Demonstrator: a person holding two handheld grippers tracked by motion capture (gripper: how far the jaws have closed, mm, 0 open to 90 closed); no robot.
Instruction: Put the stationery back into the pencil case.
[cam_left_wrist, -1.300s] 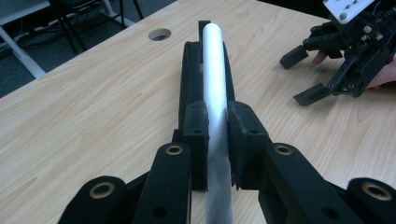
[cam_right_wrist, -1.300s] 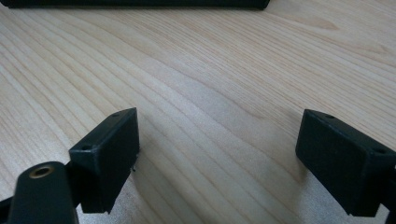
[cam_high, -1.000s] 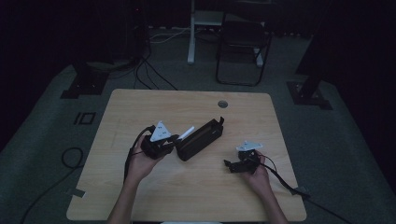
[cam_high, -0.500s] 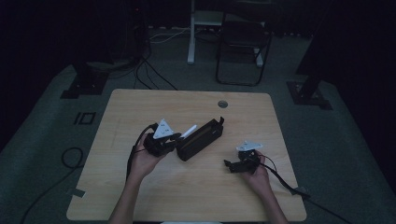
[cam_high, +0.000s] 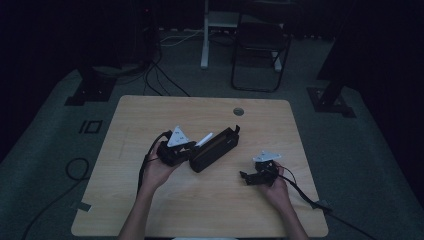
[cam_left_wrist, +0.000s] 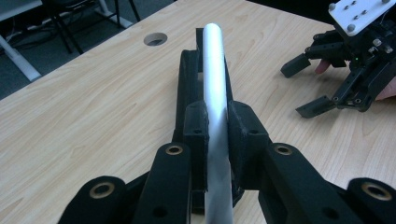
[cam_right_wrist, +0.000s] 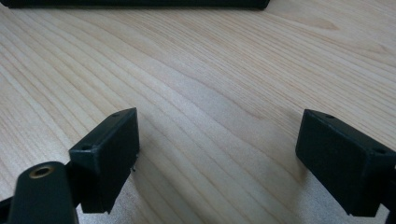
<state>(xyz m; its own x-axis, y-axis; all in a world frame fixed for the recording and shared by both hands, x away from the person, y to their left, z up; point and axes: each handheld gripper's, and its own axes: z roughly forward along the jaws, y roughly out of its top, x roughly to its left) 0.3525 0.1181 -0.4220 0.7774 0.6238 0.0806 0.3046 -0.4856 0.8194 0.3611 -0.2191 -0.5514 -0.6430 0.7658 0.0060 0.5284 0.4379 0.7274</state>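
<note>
My left gripper (cam_left_wrist: 217, 135) is shut on a silver-white tube (cam_left_wrist: 214, 70), which sticks out forward between its pads (cam_left_wrist: 195, 135). The tube lies along the top of a long black case (cam_left_wrist: 187, 88) on the wooden table. From above, the left gripper (cam_high: 186, 148) is at the case's (cam_high: 217, 150) left end, with the tube (cam_high: 204, 139) angled over it. My right gripper (cam_high: 245, 176) rests low on the table to the right of the case. Its jaws stand wide apart over bare wood (cam_right_wrist: 219, 144), with nothing between them. It also appears open in the left gripper view (cam_left_wrist: 303, 88).
The table (cam_high: 150, 115) has a round cable hole (cam_high: 238, 111) near its far edge. A cable trails from the right gripper off the table's right side (cam_high: 305, 195). A chair (cam_high: 260, 50) and stand bases sit on the dark floor beyond.
The left gripper with the tube has edged slightly toward the case. The right gripper has kept still.
</note>
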